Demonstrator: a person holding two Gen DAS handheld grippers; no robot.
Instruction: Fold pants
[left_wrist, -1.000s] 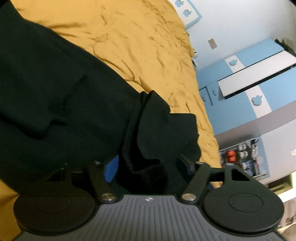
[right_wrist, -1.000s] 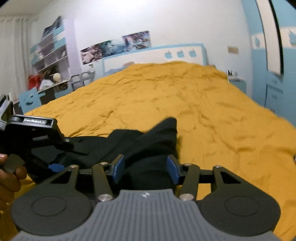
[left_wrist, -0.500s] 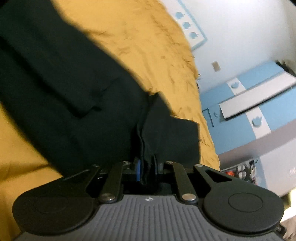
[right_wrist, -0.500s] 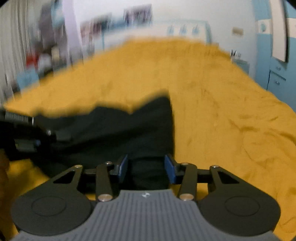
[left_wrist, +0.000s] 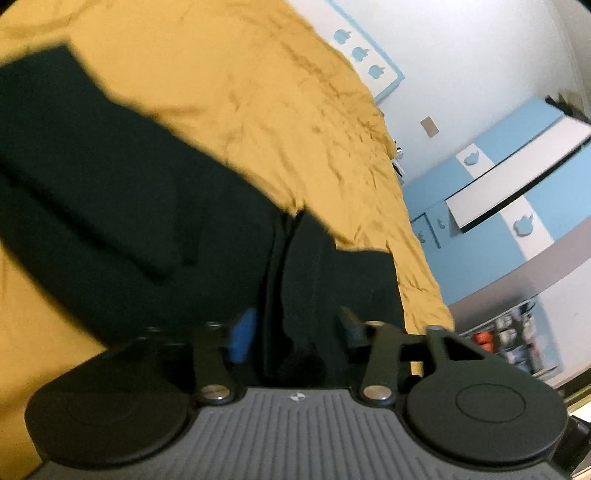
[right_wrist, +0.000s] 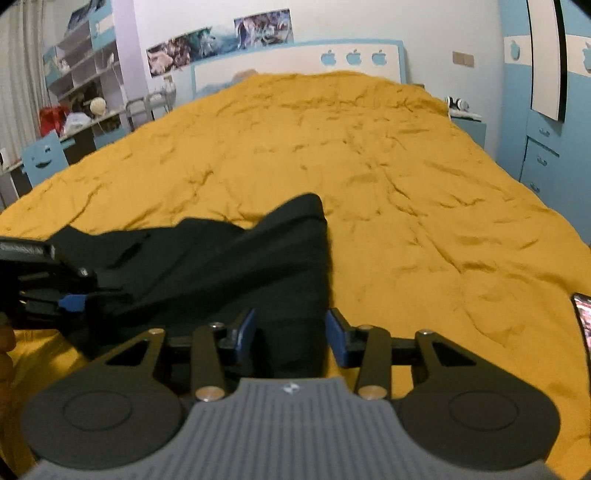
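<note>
The black pants (left_wrist: 122, 206) lie on the yellow bedcover (left_wrist: 258, 110), bunched near both grippers. My left gripper (left_wrist: 295, 332) has its jaws apart, with a fold of the pants between them; its blue pad (left_wrist: 242, 336) shows on the left. My right gripper (right_wrist: 290, 336) is also open, with the pants' end (right_wrist: 291, 266) lying between its blue pads. The left gripper shows in the right wrist view (right_wrist: 48, 288) at the left edge, at the pants' other side.
The bedcover (right_wrist: 369, 166) stretches far ahead to a white and blue headboard (right_wrist: 295, 62). A blue wardrobe (right_wrist: 546, 110) stands to the right. Shelves and a desk (right_wrist: 81, 92) stand to the left. A phone's edge (right_wrist: 583, 321) lies at the right.
My left gripper was open, shut on a pants fold half a second ago, and has opened again. The right gripper stayed open and the pants were spread further out on the bed.
</note>
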